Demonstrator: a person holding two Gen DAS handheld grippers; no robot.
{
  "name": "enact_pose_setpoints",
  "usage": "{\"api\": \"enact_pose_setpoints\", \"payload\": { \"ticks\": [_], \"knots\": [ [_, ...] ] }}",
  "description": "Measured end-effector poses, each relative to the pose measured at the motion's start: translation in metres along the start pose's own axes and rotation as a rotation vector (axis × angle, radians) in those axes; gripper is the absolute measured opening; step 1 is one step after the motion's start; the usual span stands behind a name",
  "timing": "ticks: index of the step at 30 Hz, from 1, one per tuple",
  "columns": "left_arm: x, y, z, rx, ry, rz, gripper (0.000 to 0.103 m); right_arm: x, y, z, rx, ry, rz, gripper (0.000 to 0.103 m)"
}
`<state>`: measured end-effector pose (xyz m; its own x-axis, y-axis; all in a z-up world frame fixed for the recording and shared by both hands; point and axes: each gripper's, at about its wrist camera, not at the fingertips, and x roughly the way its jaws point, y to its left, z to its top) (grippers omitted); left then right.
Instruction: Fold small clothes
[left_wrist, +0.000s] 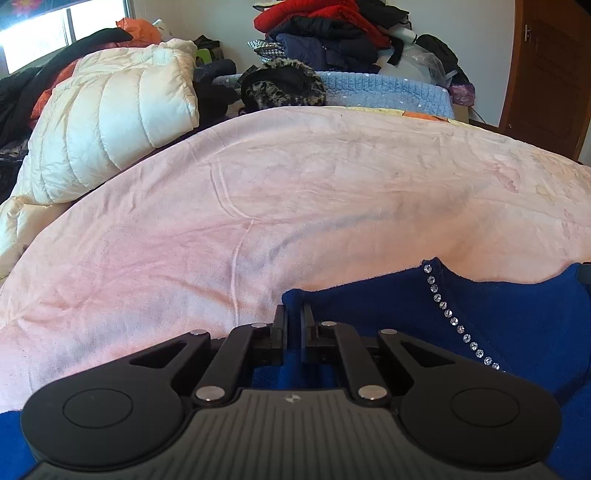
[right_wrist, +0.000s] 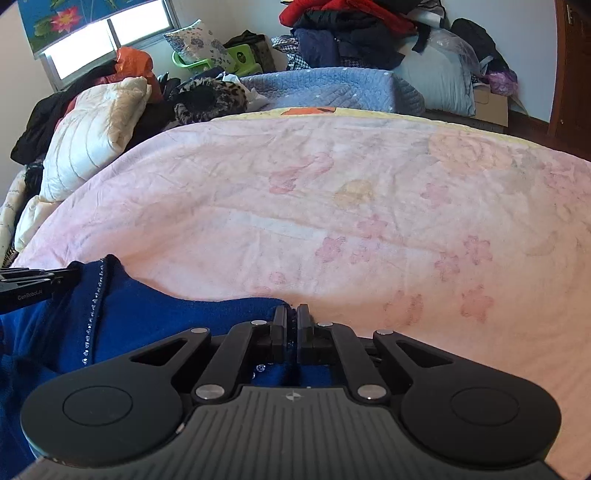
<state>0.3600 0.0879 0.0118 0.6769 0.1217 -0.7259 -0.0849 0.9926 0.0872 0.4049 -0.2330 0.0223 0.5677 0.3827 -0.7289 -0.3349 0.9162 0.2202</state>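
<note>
- Grippers both down on the blue garment (left_wrist: 498, 325), which lies at the near edge of the pink blanket (left_wrist: 295, 192) on the bed.
- Left gripper (left_wrist: 294, 321): jaws nearly together, pinching a corner of the blue fabric between the pads. Cloth visibly bunches up between the fingers.
- Right gripper (right_wrist: 291, 321): same story at the opposite corner, jaws pressed close with a thin fold of blue cloth and what looks like a bit of beading caught between them.
- Rhinestone trim (left_wrist: 458, 325) runs diagonally down the garment between the two grips; looks like a neckline or front edge.
- Judgement: this is the grab before a lift or fold-over. Nothing folded yet.
- Risks from here:
  - Thin bite on both sides. A quick pull could slip the fabric out of one grip and leave the fold lopsided.
  - Pads may have caught the blanket too; can't tell from either view. If so, it comes up with the garment.
  - Stones in the right grip could make it slip, or snag and pull.
  - Uneven lift between hands will twist the cloth.
- White puffer jacket (left_wrist: 110, 122) and the clothes pile (left_wrist: 332, 33) sit well apart, not in the way.
</note>
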Motion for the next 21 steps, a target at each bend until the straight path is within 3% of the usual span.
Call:
{"api": "enact_pose_setpoints", "payload": {
  "ticks": [1, 4, 7, 8, 9, 11, 12, 14, 17, 19, 21],
  "knots": [
    [-0.002, -0.001, -0.001, 0.007, -0.006, 0.004, 0.007, 0.0, 0.004, -0.001, -0.025, -0.013, -0.022, 0.02],
    [-0.032, 0.009, -0.01, -0.025, -0.052, -0.033, 0.009, -0.011, 0.009, -0.001, 0.008, -0.022, -0.019, 0.062],
    [-0.089, 0.042, -0.039, -0.178, -0.147, -0.112, 0.02, -0.046, 0.017, -0.008, 0.069, -0.095, 0.042, 0.063],
    [-0.11, 0.06, -0.056, -0.255, -0.187, -0.141, 0.039, -0.059, 0.023, -0.014, 0.083, -0.115, 0.094, 0.065],
    [-0.129, 0.081, -0.076, -0.345, -0.228, -0.161, 0.069, -0.07, 0.027, -0.021, 0.095, -0.123, 0.139, 0.065],
    [-0.157, 0.125, -0.119, -0.559, -0.312, -0.124, 0.089, -0.093, 0.04, -0.042, 0.125, -0.126, 0.231, 0.071],
    [-0.166, 0.152, -0.141, -0.68, -0.335, -0.092, 0.089, -0.1, 0.049, -0.054, 0.129, -0.125, 0.269, 0.072],
    [-0.172, 0.204, -0.179, -0.923, -0.296, -0.025, 0.089, -0.107, 0.067, -0.08, 0.115, -0.105, 0.311, 0.076],
    [-0.168, 0.27, -0.231, -1.276, -0.248, -0.025, 0.088, -0.097, 0.091, -0.111, 0.076, -0.051, 0.269, 0.075],
    [-0.168, 0.292, -0.245, -1.382, -0.261, -0.04, 0.087, -0.087, 0.102, -0.127, 0.065, -0.048, 0.207, 0.075],
    [-0.168, 0.301, -0.241, -1.379, -0.266, -0.02, 0.087, -0.089, 0.109, -0.134, 0.042, -0.094, 0.19, 0.078]
  ]
}}
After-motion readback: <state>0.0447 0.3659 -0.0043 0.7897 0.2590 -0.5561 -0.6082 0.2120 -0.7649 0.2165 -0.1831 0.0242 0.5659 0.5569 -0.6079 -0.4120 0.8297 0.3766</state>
